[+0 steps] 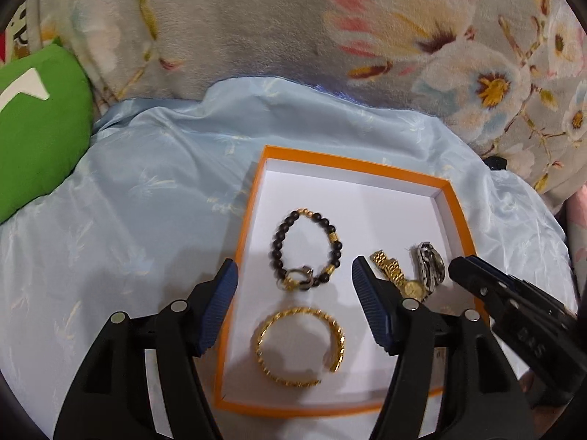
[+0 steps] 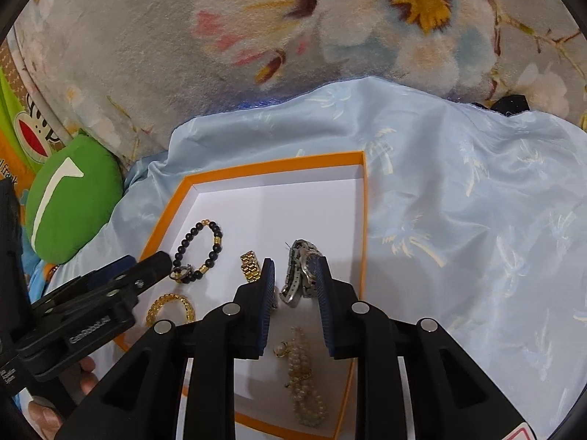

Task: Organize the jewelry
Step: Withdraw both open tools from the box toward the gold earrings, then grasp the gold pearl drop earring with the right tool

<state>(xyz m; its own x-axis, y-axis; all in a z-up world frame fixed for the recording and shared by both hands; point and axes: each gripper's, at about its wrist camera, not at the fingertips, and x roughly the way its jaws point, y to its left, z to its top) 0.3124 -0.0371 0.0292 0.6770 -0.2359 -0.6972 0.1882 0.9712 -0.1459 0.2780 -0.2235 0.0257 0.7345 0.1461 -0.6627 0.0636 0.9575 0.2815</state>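
An orange-rimmed white box (image 1: 256, 190) lies on light blue cloth; it also shows in the right wrist view (image 2: 363, 198). It holds a black bead bracelet (image 1: 279, 245) (image 2: 183, 245), a gold bangle (image 1: 339, 333) (image 2: 156, 306), a gold watch (image 1: 390, 267) (image 2: 249, 266), a silver watch (image 1: 429, 264) (image 2: 293, 278) and a pearl strand (image 2: 304, 381). My left gripper (image 1: 293, 275) is open over the bracelet and bangle. My right gripper (image 2: 295, 267) is open with its fingers on either side of the silver watch, apart from it; its tip shows in the left wrist view (image 1: 466, 267).
A green cushion (image 1: 36, 135) (image 2: 73, 194) lies at the left. A floral fleece blanket (image 1: 256, 25) (image 2: 256, 36) rises behind the box. Blue cloth (image 1: 110, 201) (image 2: 477, 220) spreads around the box on all sides.
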